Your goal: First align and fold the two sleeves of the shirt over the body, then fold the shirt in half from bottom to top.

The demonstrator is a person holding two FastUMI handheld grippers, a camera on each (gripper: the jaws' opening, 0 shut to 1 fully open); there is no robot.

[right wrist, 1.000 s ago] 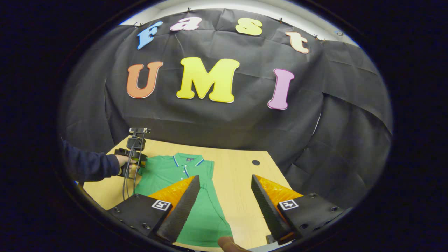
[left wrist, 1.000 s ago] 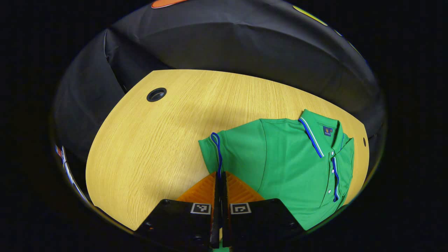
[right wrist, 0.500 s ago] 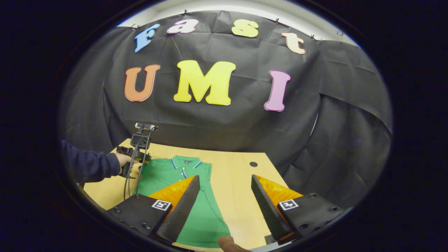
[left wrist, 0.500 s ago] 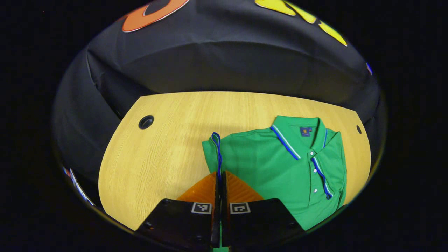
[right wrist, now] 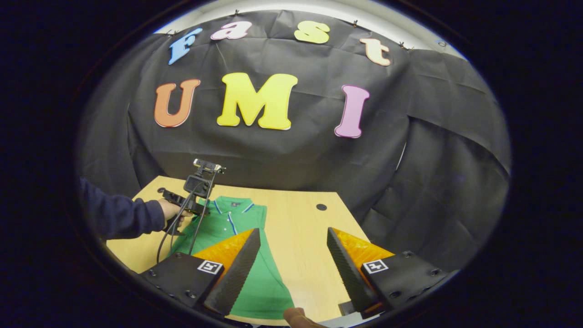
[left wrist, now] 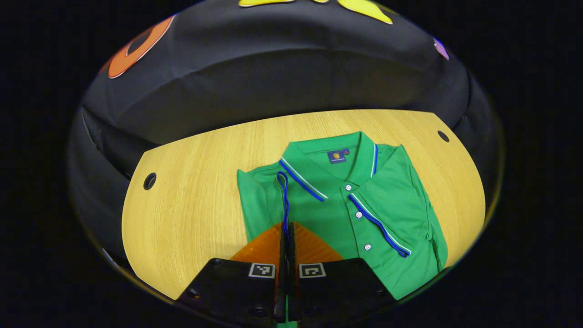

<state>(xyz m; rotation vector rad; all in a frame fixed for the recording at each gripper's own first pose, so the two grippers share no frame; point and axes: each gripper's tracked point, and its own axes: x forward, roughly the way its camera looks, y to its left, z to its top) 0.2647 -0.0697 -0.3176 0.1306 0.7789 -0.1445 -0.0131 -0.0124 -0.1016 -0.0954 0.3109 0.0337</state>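
Over the worktop point(left wrist: 191, 214), left gripper point(left wrist: 286, 237) fingers are pinching the shirt point(left wrist: 387, 200) sleeve point(left wrist: 283, 196), folding it onto the body, while right gripper point(right wrist: 294, 255) fingers are hanging spread; next it's probably needing laying flat.

At the bottom centre of the frame, the left gripper point(left wrist: 286, 237) is seen closed on the blue-trimmed sleeve point(left wrist: 283, 200) of the green shirt point(left wrist: 387, 214), which is spread over the right half of the wooden table point(left wrist: 191, 209).
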